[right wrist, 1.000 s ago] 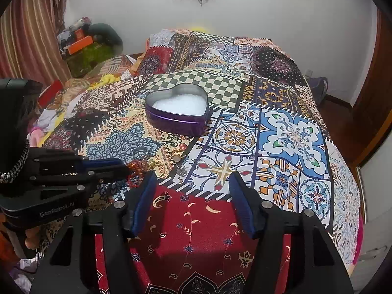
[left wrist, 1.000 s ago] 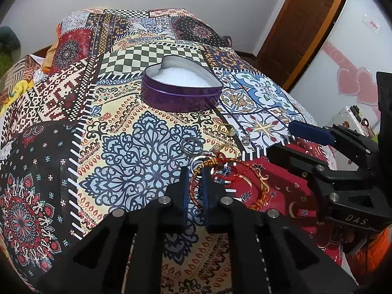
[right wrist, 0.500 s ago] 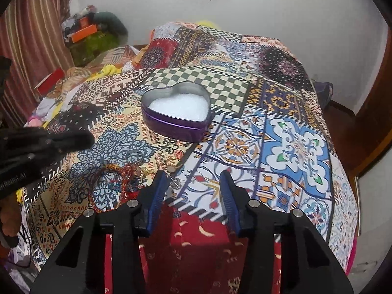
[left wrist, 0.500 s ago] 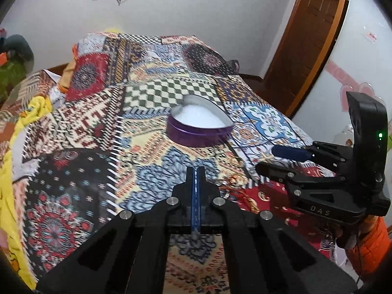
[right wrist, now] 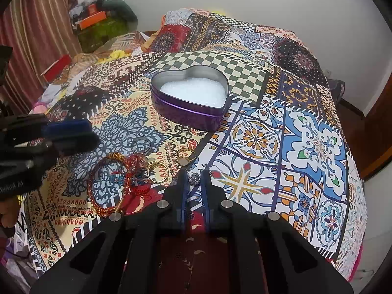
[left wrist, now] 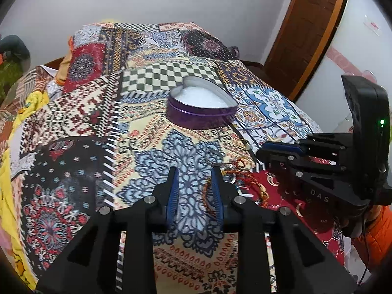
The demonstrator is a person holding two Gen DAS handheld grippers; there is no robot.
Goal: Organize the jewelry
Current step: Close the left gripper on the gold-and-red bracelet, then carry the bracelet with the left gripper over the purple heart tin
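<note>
Several loose pcs lie on the patchwork bedspread (right wrist: 306, 127) near the padded purple heart tin (right wrist: 189, 99): right gripper (right wrist: 195, 180) jaws nearly together round a small silver trinket (right wrist: 194, 178), grip unconfirmed, left gripper (left wrist: 194, 175) apart & empty beside the red-gold bangle (right wrist: 110, 183); next, prob lift trinket to tin w/o snagging.

Red-gold bangle (left wrist: 257, 183) partly hidden behind left gripper (left wrist: 194, 178) finger. Small silver piece (right wrist: 194, 178) between right gripper (right wrist: 195, 180) fingers, too small to identify.

Purple heart tin (right wrist: 189, 112), white filling; multicoloured patchwork bedspread (right wrist: 294, 134).
</note>
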